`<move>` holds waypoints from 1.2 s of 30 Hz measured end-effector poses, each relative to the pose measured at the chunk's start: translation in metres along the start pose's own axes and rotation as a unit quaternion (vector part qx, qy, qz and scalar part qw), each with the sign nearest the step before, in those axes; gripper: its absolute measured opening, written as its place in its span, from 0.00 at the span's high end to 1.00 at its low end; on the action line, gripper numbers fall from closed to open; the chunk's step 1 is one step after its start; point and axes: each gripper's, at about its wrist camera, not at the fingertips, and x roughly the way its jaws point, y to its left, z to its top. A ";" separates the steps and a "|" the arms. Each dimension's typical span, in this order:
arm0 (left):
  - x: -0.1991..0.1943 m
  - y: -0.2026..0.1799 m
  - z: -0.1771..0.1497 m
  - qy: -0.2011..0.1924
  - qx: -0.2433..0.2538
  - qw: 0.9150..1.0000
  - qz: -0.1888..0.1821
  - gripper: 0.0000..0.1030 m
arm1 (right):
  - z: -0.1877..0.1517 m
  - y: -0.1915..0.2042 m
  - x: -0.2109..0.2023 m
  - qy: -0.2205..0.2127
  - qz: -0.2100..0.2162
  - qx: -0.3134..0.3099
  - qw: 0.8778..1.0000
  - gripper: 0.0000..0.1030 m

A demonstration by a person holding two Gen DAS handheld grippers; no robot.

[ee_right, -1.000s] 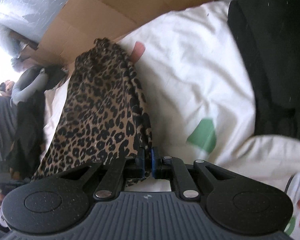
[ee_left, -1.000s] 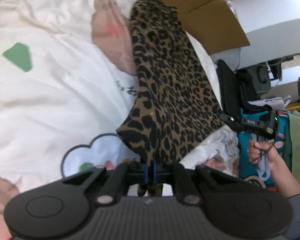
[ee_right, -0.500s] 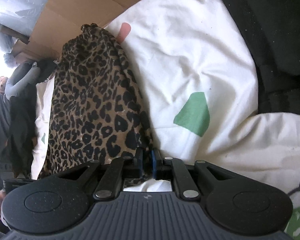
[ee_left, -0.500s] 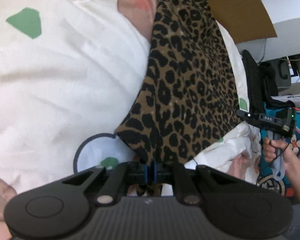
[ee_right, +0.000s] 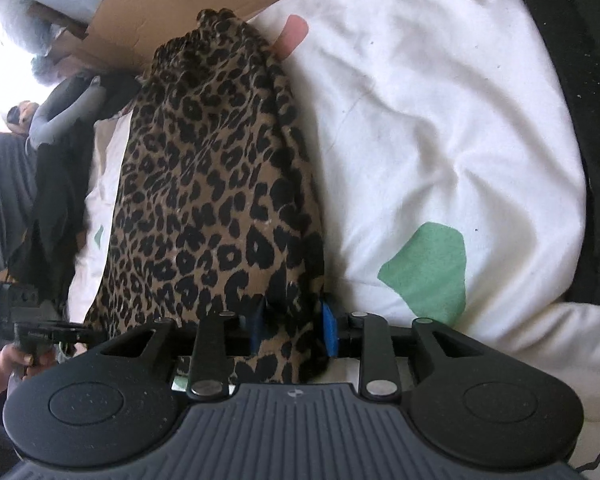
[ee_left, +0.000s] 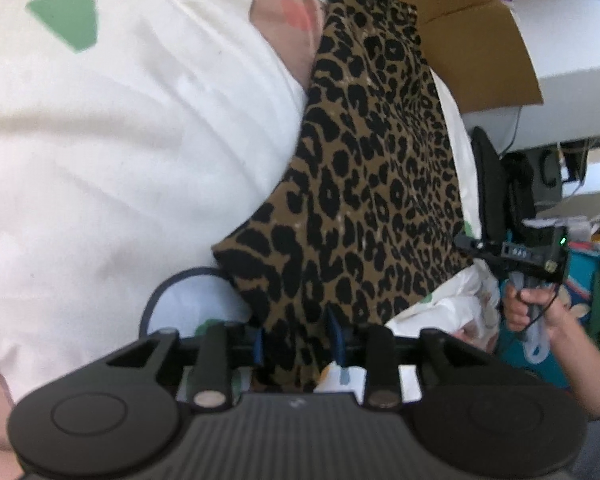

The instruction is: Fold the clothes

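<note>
One white bedsheet [ee_left: 120, 152] (printed with green and pink shapes) carries one leopard-print garment [ee_left: 372, 184], lying flat. Two grippers — left gripper [ee_left: 298, 340], right gripper [ee_right: 292, 330] — jaws just parted, cloth loose between them.

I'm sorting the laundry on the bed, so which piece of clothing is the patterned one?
The leopard-print garment, brown with black spots, lying lengthwise on the white bedding. The other clothing, the black pile at the right, is plain.

Bed with a printed cover, cardboard behind

A white duvet [ee_left: 120, 152] with green and pink shapes fills the foreground; flattened brown cardboard [ee_left: 484, 64] leans beyond, beside a pale wall [ee_left: 572, 92].
</note>
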 end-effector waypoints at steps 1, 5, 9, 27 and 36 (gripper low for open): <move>0.000 0.005 0.000 0.001 -0.011 1.000 -0.008 0.71 | 0.000 0.000 0.001 0.000 0.001 0.000 1.000 0.67; 0.001 0.018 0.000 0.002 -0.042 0.999 -0.023 0.93 | -0.001 0.002 0.000 -0.004 0.000 0.002 1.000 0.96; -0.009 0.007 0.001 0.004 -0.028 0.999 -0.039 0.95 | -0.002 0.005 -0.006 -0.012 0.002 0.014 1.000 0.97; -0.082 -0.002 0.010 -0.011 -0.007 0.999 -0.030 0.95 | -0.040 0.039 -0.010 0.067 0.077 0.041 0.994 0.97; -0.063 0.021 0.003 0.003 -0.022 1.000 0.016 0.95 | -0.042 0.038 -0.003 0.101 0.063 0.033 0.992 0.97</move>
